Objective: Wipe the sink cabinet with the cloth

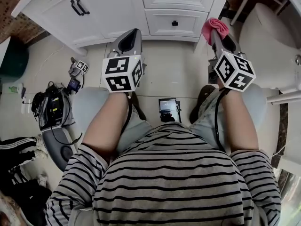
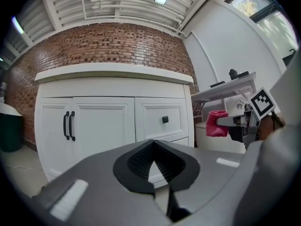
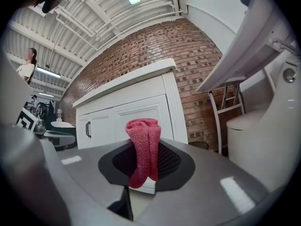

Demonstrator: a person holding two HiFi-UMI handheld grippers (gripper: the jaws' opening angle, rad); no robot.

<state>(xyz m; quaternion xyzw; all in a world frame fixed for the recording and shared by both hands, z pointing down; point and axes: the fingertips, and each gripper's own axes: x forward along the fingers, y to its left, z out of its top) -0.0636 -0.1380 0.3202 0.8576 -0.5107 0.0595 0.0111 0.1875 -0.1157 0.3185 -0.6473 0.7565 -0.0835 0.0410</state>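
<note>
The white sink cabinet (image 1: pixel 117 8) stands in front of me, with two doors and two drawers. My right gripper (image 1: pixel 217 32) is shut on a pink cloth (image 1: pixel 214 27), which hangs bunched between its jaws (image 3: pixel 143 140). It is held in the air near the cabinet's right corner, apart from it. My left gripper (image 1: pixel 131 36) is shut and holds nothing, pointing at the cabinet's lower front (image 2: pixel 103 121) from a short distance. From the left gripper view the cloth (image 2: pixel 217 124) shows off to the right.
A white toilet (image 1: pixel 273 36) stands to the right of the cabinet, with a metal rack (image 3: pixel 225 112) behind it. Camera gear and cables (image 1: pixel 51 107) lie on the floor at left, beside a dark green bin (image 1: pixel 11 58). A small screen device (image 1: pixel 168 108) sits between my knees.
</note>
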